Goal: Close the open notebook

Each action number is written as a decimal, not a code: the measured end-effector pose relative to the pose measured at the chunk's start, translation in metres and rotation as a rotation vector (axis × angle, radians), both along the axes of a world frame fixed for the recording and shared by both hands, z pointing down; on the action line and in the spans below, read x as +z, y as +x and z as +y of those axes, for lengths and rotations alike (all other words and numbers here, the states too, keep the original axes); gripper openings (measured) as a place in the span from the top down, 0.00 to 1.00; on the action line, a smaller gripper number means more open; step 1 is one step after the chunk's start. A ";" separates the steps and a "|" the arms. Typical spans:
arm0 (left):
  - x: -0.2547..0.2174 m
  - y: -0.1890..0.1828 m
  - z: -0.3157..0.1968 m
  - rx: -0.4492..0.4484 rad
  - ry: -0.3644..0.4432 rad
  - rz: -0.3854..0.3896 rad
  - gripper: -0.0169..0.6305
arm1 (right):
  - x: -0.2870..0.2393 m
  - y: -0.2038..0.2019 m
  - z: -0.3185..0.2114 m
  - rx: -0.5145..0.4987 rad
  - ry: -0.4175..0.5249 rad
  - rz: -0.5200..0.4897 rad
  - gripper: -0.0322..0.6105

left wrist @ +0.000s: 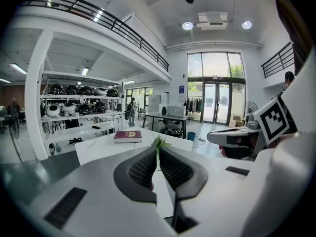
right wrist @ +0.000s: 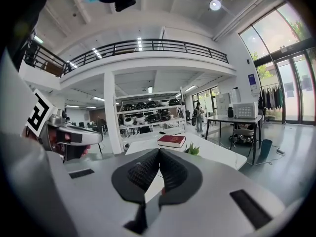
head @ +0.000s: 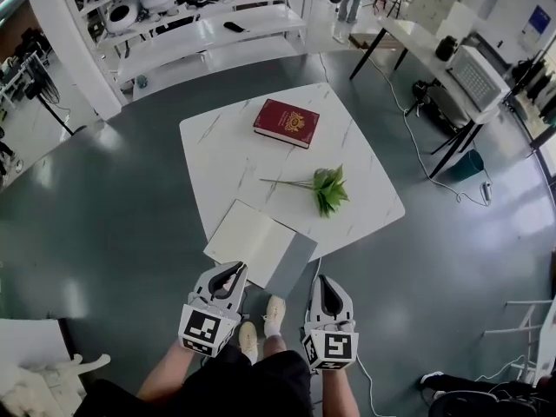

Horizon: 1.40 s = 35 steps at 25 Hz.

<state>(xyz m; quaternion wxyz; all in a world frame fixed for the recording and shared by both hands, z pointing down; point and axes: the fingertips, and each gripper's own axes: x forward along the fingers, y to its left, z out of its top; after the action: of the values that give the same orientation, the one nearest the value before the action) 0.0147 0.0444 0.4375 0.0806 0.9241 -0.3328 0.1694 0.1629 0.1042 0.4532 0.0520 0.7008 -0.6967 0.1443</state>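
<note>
The open notebook (head: 253,241) lies at the near edge of the white marble-look table (head: 228,150), a cream page up and a grey leaf to its right, one corner past the table edge. My left gripper (head: 228,277) hovers just short of the notebook's near corner, shut and empty. My right gripper (head: 328,285) is level with it, off the table's near edge to the notebook's right, also shut and empty. In the left gripper view the jaws (left wrist: 158,152) meet at their tips, as they do in the right gripper view (right wrist: 159,152).
A closed red book (head: 287,122) lies at the table's far side, and a green plant sprig (head: 328,189) lies mid-table right. White shelving (head: 195,33) with round devices stands behind. A desk (head: 452,59) is at the far right, with cables on the floor. The person's feet (head: 261,321) are below the table edge.
</note>
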 end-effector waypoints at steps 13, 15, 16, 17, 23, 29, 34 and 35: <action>0.066 0.022 -0.034 -0.007 -0.105 -0.064 0.92 | 0.073 0.012 -0.037 -0.022 -0.128 -0.075 0.92; 0.078 0.026 -0.036 -0.001 -0.116 -0.079 0.92 | 0.086 0.012 -0.040 -0.029 -0.146 -0.087 0.92; 0.084 0.028 -0.037 0.002 -0.122 -0.085 0.92 | 0.092 0.012 -0.041 -0.031 -0.155 -0.093 0.92; 0.089 0.030 -0.038 0.005 -0.129 -0.090 0.92 | 0.097 0.013 -0.043 -0.032 -0.165 -0.099 0.92; 0.119 0.041 -0.044 0.021 -0.170 -0.118 0.92 | 0.132 0.019 -0.050 -0.034 -0.222 -0.134 0.92; 0.152 0.050 -0.045 0.023 -0.208 -0.141 0.92 | 0.169 0.025 -0.049 -0.038 -0.280 -0.156 0.92; 0.176 0.049 -0.045 0.008 -0.241 -0.151 0.92 | 0.200 0.023 -0.047 -0.043 -0.328 -0.206 0.92; 0.180 0.048 -0.045 0.005 -0.250 -0.156 0.92 | 0.204 0.022 -0.047 -0.044 -0.333 -0.218 0.92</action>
<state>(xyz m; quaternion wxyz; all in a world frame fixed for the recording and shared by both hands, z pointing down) 0.0629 -0.0003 0.6179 0.1686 0.8918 -0.3118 0.2811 0.1852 0.0569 0.6575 0.0946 0.6472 -0.6798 0.3317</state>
